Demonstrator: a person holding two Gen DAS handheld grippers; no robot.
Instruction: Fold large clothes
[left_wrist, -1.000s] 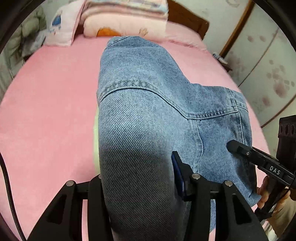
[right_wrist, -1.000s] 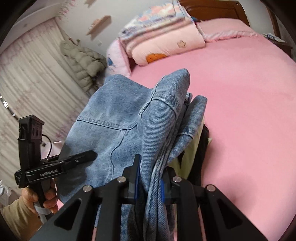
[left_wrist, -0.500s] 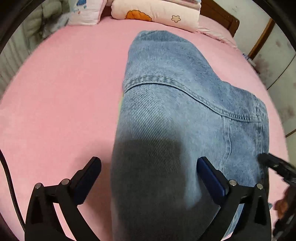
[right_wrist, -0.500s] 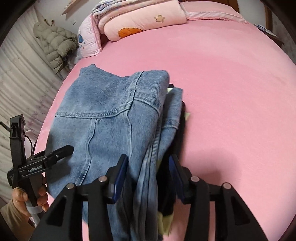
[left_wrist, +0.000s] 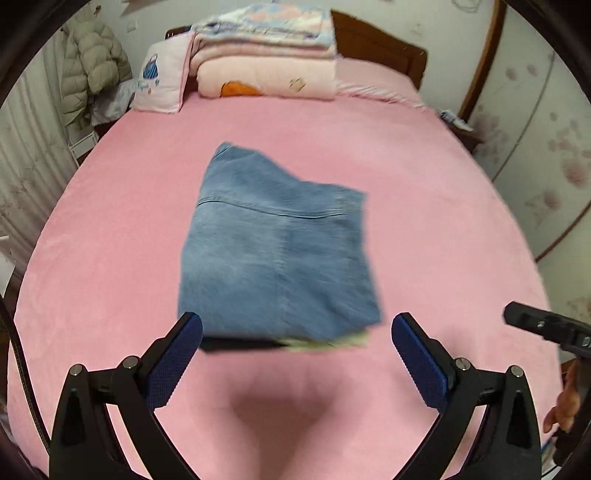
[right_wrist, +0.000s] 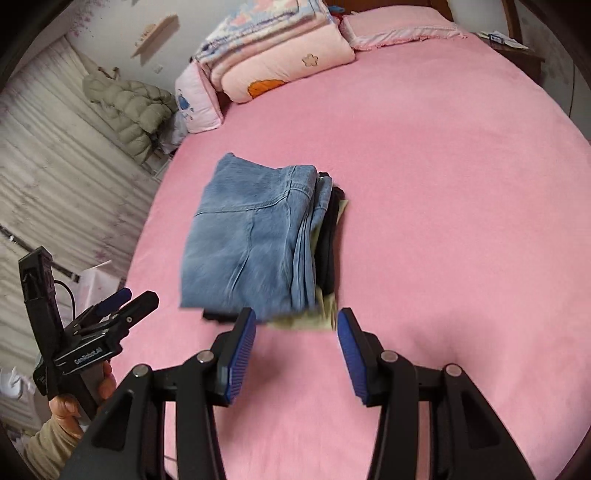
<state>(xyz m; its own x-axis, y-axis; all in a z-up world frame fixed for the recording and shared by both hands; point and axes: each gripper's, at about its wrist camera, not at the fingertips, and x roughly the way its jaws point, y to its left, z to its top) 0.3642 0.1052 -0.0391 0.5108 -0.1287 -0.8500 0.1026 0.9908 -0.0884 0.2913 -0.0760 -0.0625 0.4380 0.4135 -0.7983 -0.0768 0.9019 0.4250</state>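
The folded blue jeans (left_wrist: 280, 251) lie on top of a stack on the pink bed (left_wrist: 443, 206), over a black garment and a pale green one whose edges show at the near side. The jeans also show in the right wrist view (right_wrist: 251, 243). My left gripper (left_wrist: 297, 332) is open and empty, just short of the stack's near edge. My right gripper (right_wrist: 295, 328) is open and empty, close to the stack's near right corner. The left gripper also shows in the right wrist view (right_wrist: 122, 302), off to the left.
Folded quilts (left_wrist: 266, 62) and a pillow (left_wrist: 159, 81) lie at the head of the bed by the wooden headboard. A padded coat (right_wrist: 129, 103) hangs at the left by the curtain. A nightstand (right_wrist: 513, 44) stands at the far right.
Both grippers let go of the jeans, opened and pulled back toward the near edge of the bed. The jeans now lie flat on the stack.
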